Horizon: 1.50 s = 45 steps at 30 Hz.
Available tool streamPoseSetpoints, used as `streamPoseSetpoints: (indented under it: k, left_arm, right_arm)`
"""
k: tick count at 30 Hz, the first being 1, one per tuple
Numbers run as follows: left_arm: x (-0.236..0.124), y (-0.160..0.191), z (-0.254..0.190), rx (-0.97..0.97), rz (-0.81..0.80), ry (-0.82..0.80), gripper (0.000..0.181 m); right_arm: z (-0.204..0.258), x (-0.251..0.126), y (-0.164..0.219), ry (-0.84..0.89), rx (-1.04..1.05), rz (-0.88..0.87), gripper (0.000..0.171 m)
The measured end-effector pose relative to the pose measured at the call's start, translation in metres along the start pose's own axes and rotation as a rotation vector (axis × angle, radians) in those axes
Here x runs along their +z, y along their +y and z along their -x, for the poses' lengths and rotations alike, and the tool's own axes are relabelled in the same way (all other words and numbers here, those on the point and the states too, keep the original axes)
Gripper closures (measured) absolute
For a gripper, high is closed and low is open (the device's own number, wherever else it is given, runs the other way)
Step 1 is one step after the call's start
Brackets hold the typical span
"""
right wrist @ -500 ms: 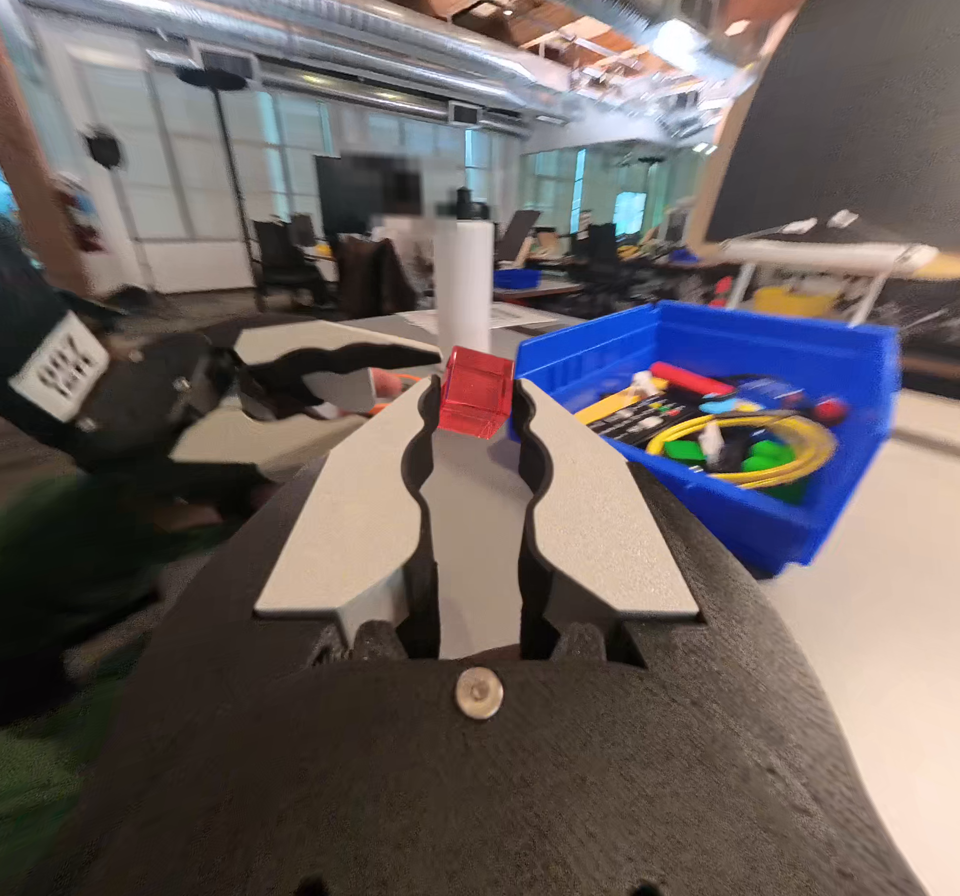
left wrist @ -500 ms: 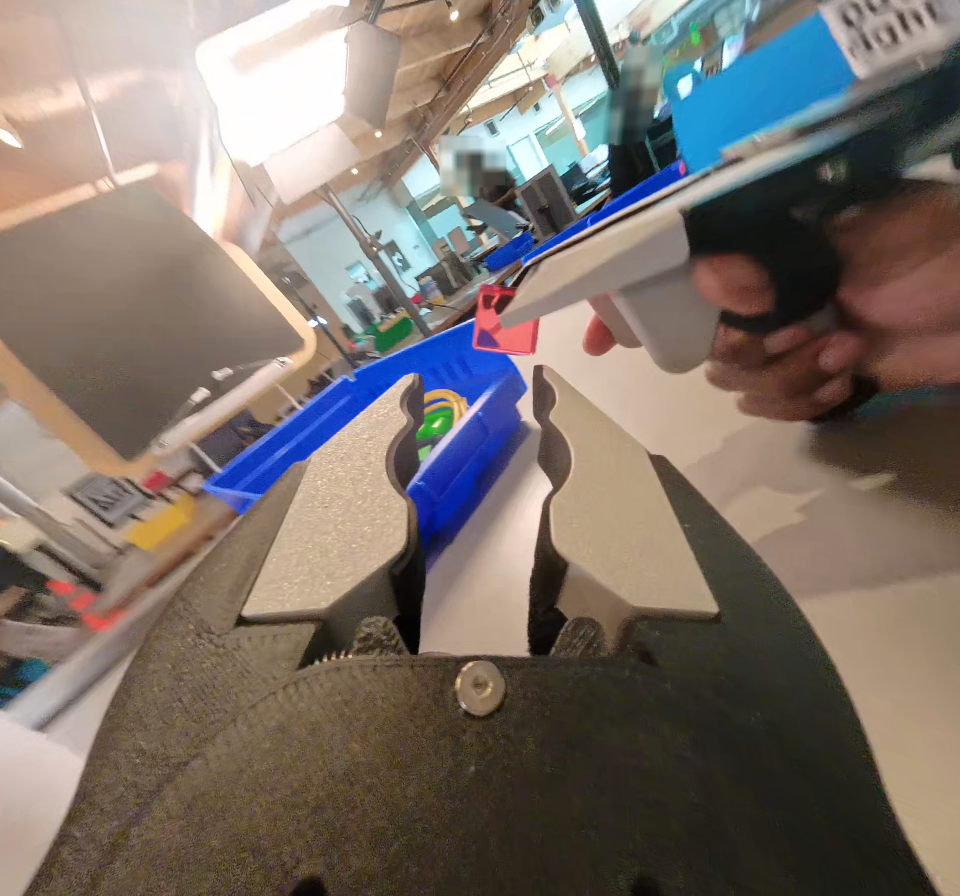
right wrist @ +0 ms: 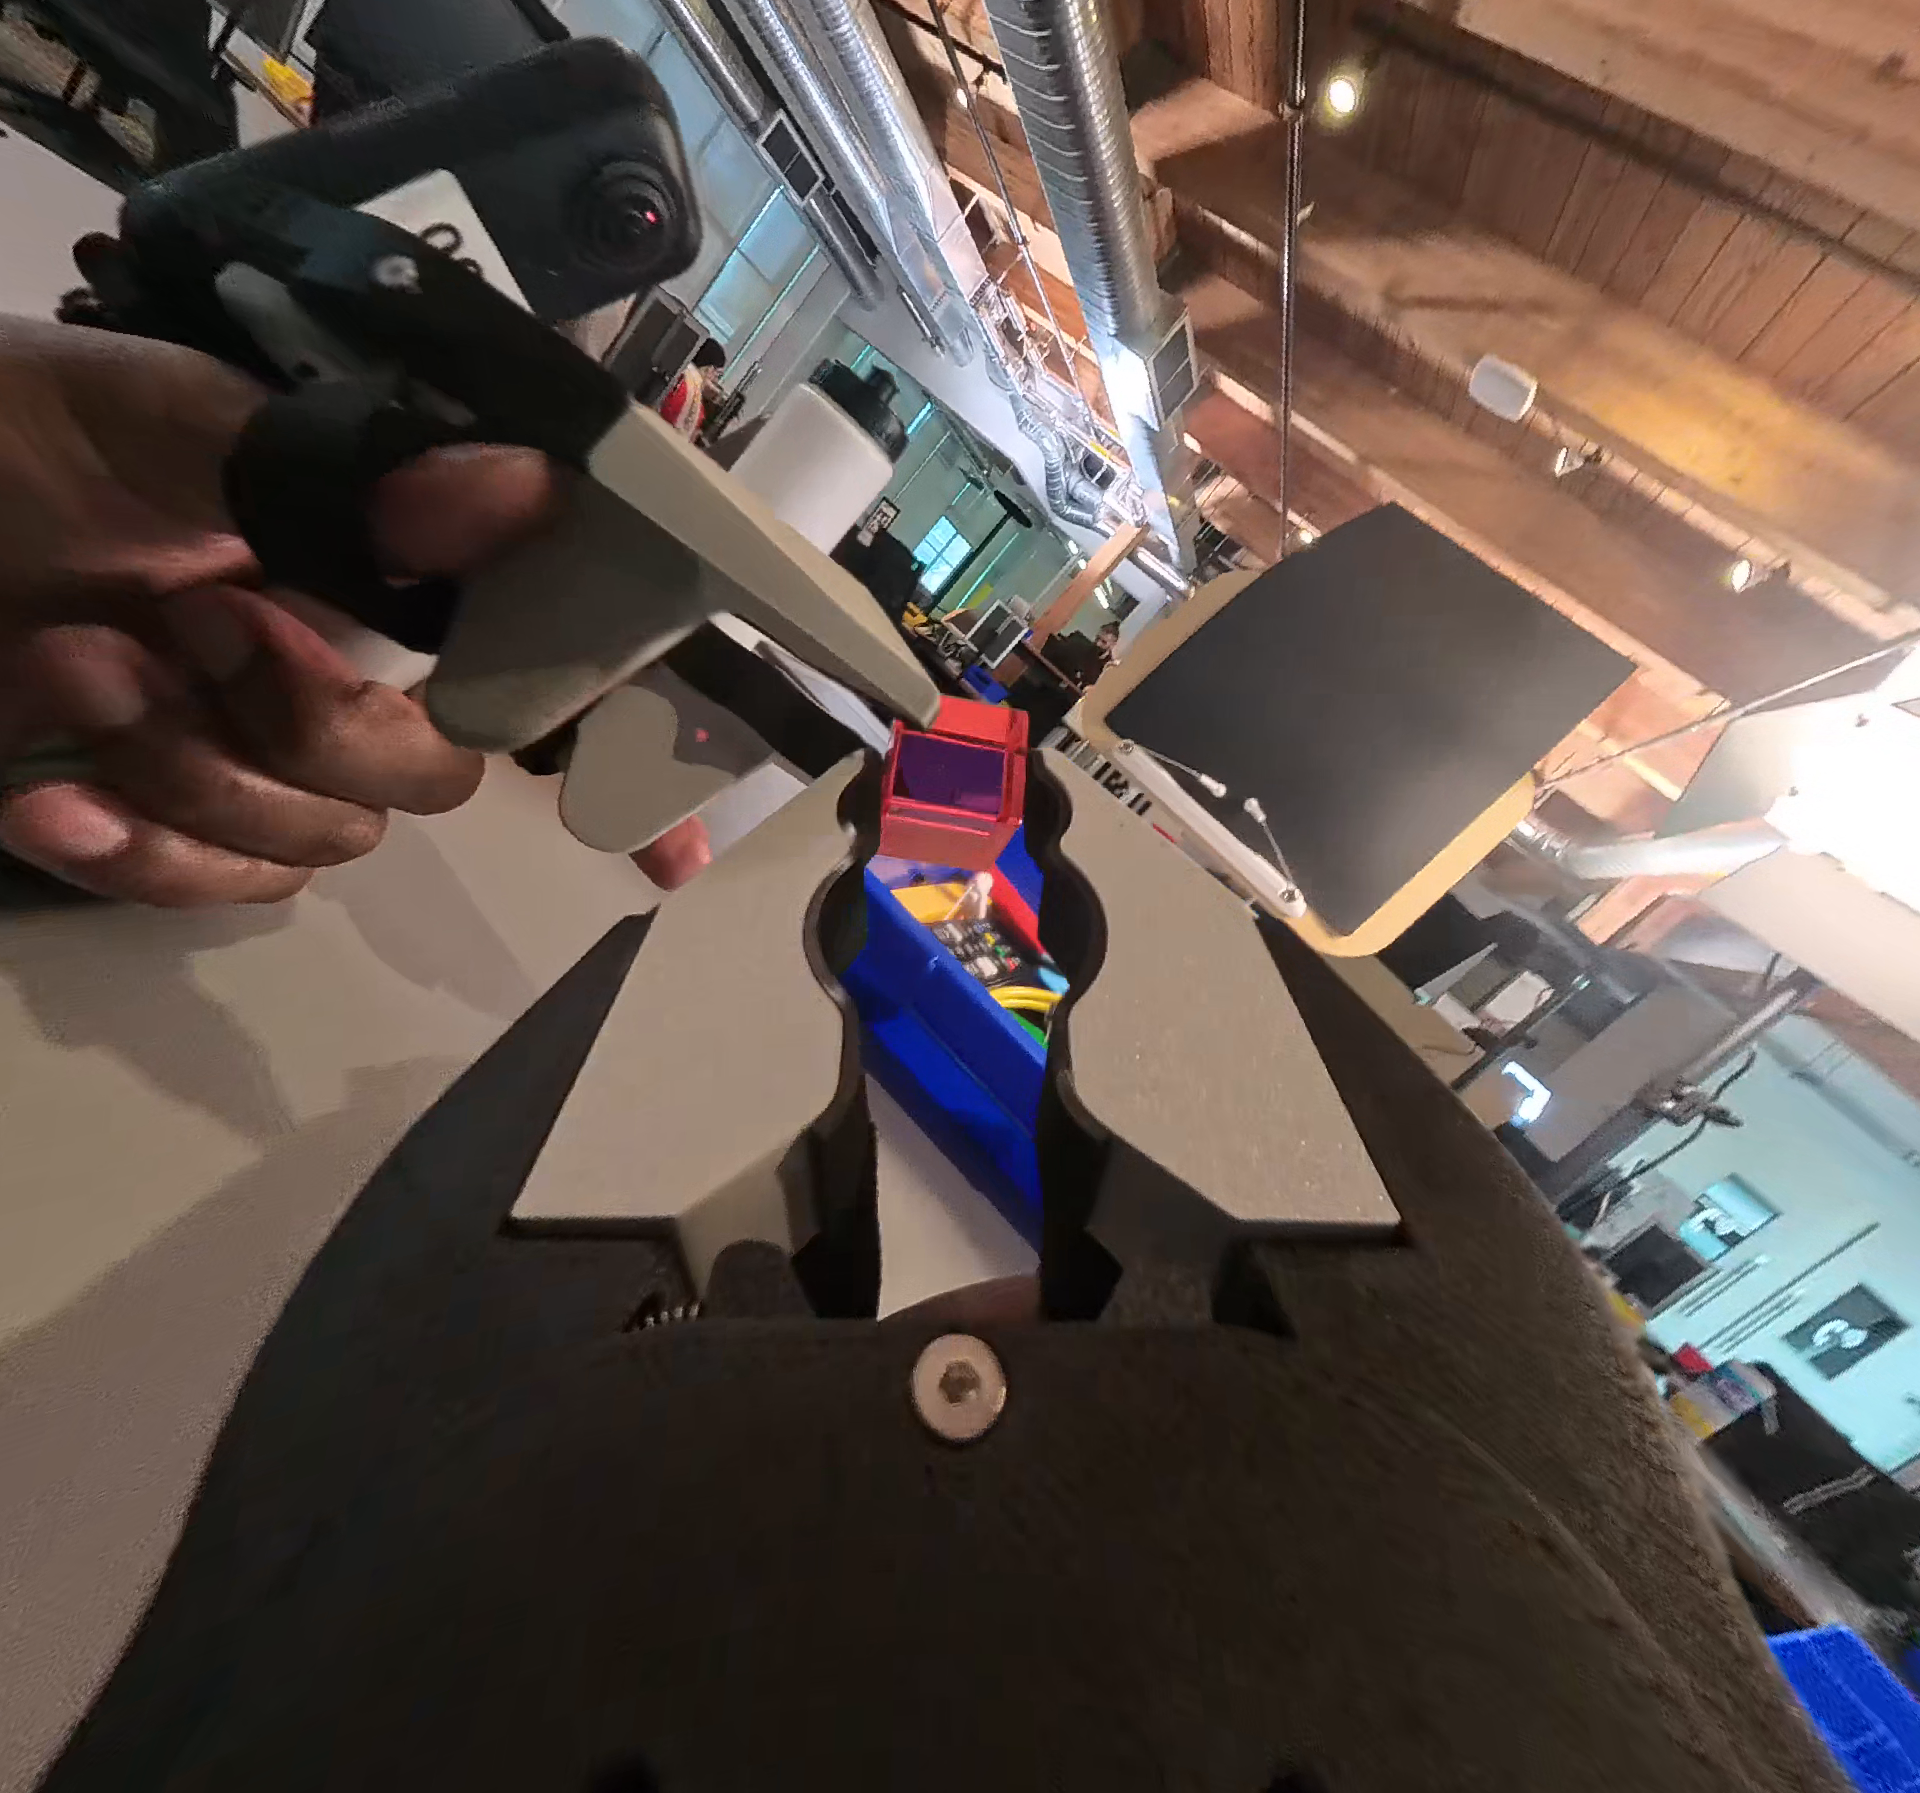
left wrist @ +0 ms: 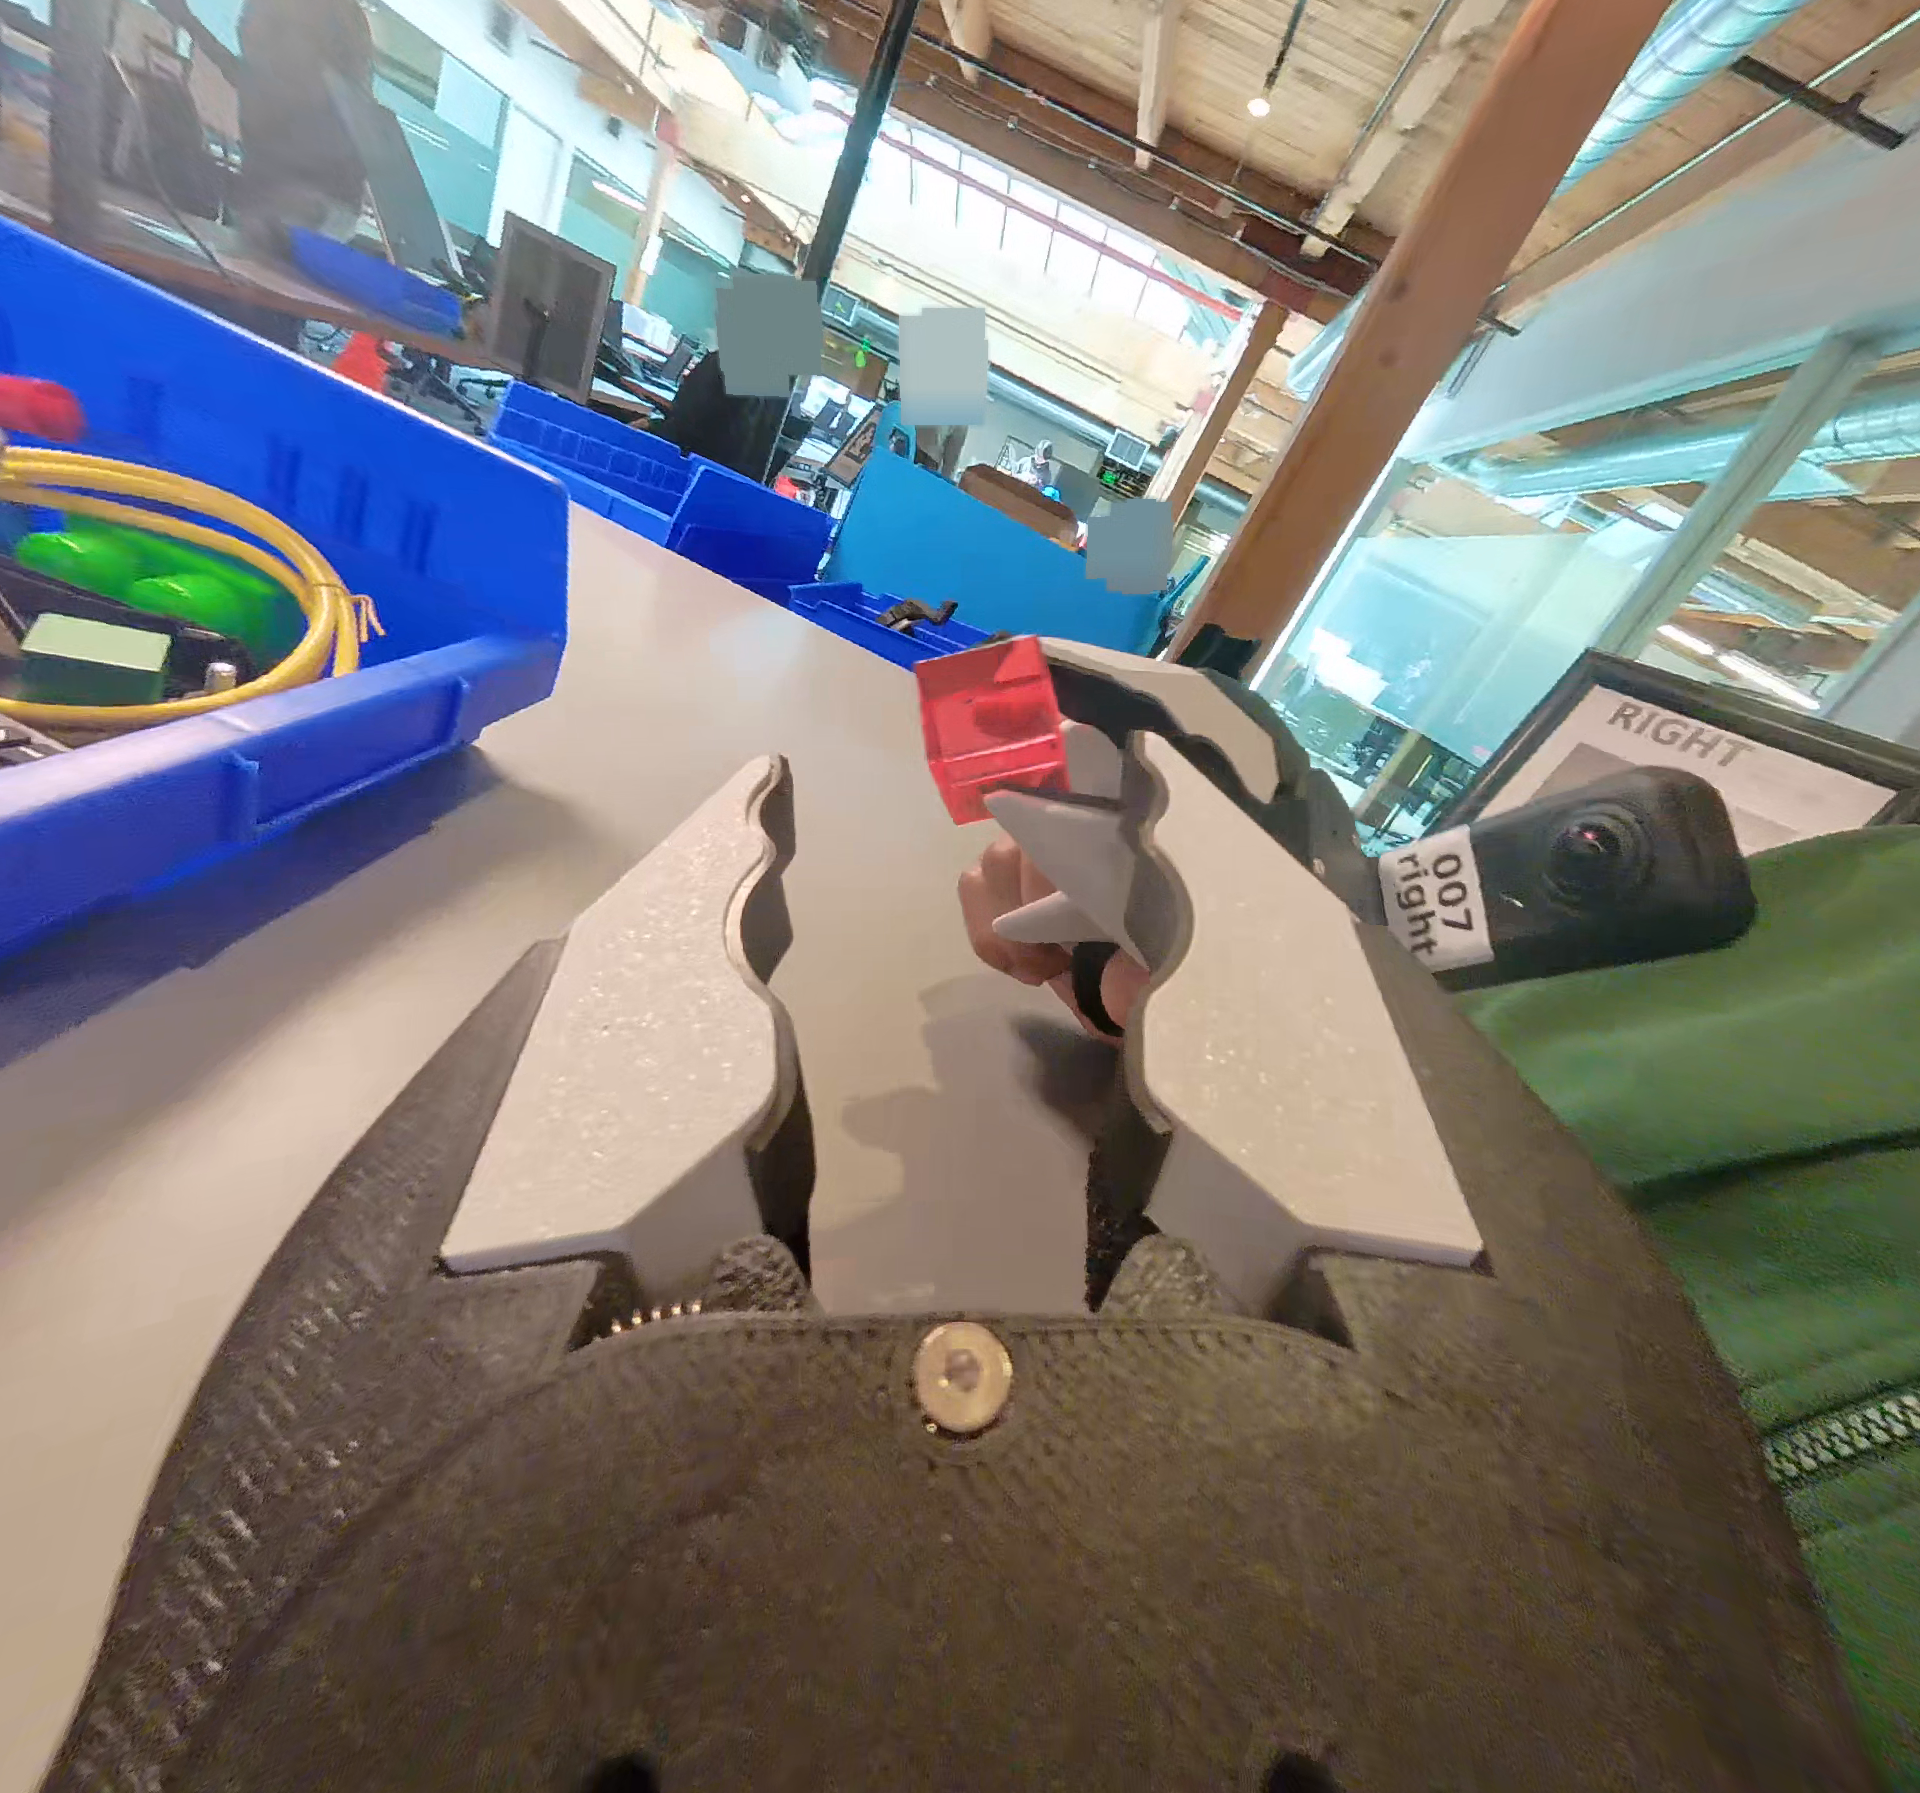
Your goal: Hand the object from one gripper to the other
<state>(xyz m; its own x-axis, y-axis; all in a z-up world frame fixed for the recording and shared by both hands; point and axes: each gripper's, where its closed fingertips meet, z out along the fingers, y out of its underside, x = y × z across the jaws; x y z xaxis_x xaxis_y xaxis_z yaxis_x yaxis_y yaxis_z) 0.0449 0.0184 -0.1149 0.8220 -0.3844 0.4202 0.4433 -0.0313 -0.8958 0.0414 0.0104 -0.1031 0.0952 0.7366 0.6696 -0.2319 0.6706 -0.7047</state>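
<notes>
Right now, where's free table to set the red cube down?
Bare grey table right of the blue bin, running toward the far blue bins. Crowded: the bin itself, full of cable and parts, and around the red cube held by the right gripper, left gripper beside it.

A wooden plank ceiling (left wrist: 1049, 29) with beams spans an open workshop. Silver ducts (right wrist: 1049, 133) run under it, with small spot lamps (right wrist: 1342, 93) between. A slanted timber post (left wrist: 1455, 289) rises at the right, beside glass partitions (left wrist: 1558, 538). A black pole (left wrist: 873, 81) reaches up to the ceiling. The pale grey table (left wrist: 665, 704) fills the foreground; blue bins (left wrist: 727, 507) line its far edge, and desks, chairs and monitors (left wrist: 551, 309) stand beyond. A black panel (right wrist: 1371, 704) with a pale rim hangs tilted, and a bright lamp (right wrist: 1849, 798) glares at the right edge.
</notes>
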Motion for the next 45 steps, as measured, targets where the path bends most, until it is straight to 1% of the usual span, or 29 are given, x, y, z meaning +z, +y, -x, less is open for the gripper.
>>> streamPoseSetpoints:
  k: [2, 3, 6, 8, 9, 11, 13, 15, 18, 20, 22, 24, 31, 32, 34, 36, 38, 40, 43, 45]
  left_arm:
    - [0.000, 0.000, 0.001, -0.016, -0.001, 0.006, 0.121]
    - [-0.001, 0.000, 0.000, -0.016, -0.002, 0.014, 0.126]
    - [-0.002, 0.000, -0.009, 0.027, -0.005, 0.046, 0.154]
    - [-0.003, -0.003, -0.008, 0.094, -0.014, 0.015, 0.155]
    - [-0.004, -0.006, -0.004, 0.146, -0.032, -0.031, 0.154]
    - [-0.010, -0.015, 0.010, 0.307, -0.064, -0.184, 0.154]
    - [-0.016, -0.023, 0.020, 0.537, -0.079, -0.354, 0.154]
    - [-0.016, -0.026, 0.017, 0.782, -0.078, -0.457, 0.154]
    - [-0.004, -0.017, 0.000, 1.087, -0.051, -0.472, 0.155]
    - [0.000, -0.013, -0.004, 1.209, -0.039, -0.489, 0.155]
    - [0.003, -0.009, -0.008, 1.266, -0.029, -0.478, 0.154]
    - [0.004, -0.008, -0.008, 1.299, -0.023, -0.486, 0.154]
    - [0.009, -0.001, -0.011, 1.344, -0.001, -0.459, 0.154]
    - [0.009, -0.001, -0.011, 1.348, -0.002, -0.460, 0.155]
    - [0.009, 0.000, -0.009, 1.339, 0.007, -0.462, 0.154]
    - [0.009, 0.000, -0.003, 1.298, 0.021, -0.475, 0.155]
    - [0.008, 0.001, 0.004, 1.212, 0.045, -0.473, 0.152]
    - [0.005, -0.002, 0.010, 1.079, 0.038, -0.465, 0.147]
    - [-0.003, -0.012, 0.013, 0.809, -0.019, -0.412, 0.141]
    - [-0.004, -0.013, 0.010, 0.574, -0.047, -0.300, 0.134]
  right_arm:
    - [0.005, 0.000, -0.002, -0.012, -0.037, -0.006, 0.143]
    - [0.008, 0.000, -0.001, -0.018, -0.052, -0.002, 0.143]
    - [0.012, 0.000, -0.002, -0.022, -0.072, -0.001, 0.143]
    - [0.013, 0.000, -0.002, -0.049, -0.009, -0.002, 0.143]
    - [0.013, 0.001, 0.000, -0.077, 0.051, 0.000, 0.143]
    - [0.012, 0.001, 0.003, -0.141, 0.212, 0.009, 0.137]
    - [0.009, 0.001, 0.005, -0.217, 0.418, 0.011, 0.131]
    - [0.005, 0.001, 0.007, -0.293, 0.629, 0.006, 0.125]
    - [-0.004, -0.001, 0.009, -0.389, 0.921, -0.013, 0.122]
    - [-0.002, -0.003, 0.009, -0.483, 1.088, -0.017, 0.119]
    - [0.006, -0.005, 0.003, -0.578, 1.158, -0.018, 0.117]
    - [0.014, -0.006, 0.000, -0.619, 1.155, -0.005, 0.115]
    - [0.009, -0.003, 0.006, -0.582, 1.183, 0.008, 0.117]
    - [0.008, -0.003, 0.006, -0.574, 1.182, 0.010, 0.119]
    - [0.005, -0.003, 0.007, -0.548, 1.167, -0.002, 0.142]
    - [-0.002, -0.001, 0.012, -0.466, 1.086, 0.001, 0.145]
    - [-0.013, 0.000, 0.017, -0.336, 0.942, -0.001, 0.144]
    - [-0.024, 0.000, 0.018, -0.222, 0.789, -0.007, 0.144]
    - [-0.029, 0.000, 0.017, -0.107, 0.584, -0.003, 0.144]
    - [-0.027, 0.000, 0.017, -0.061, 0.458, 0.010, 0.144]
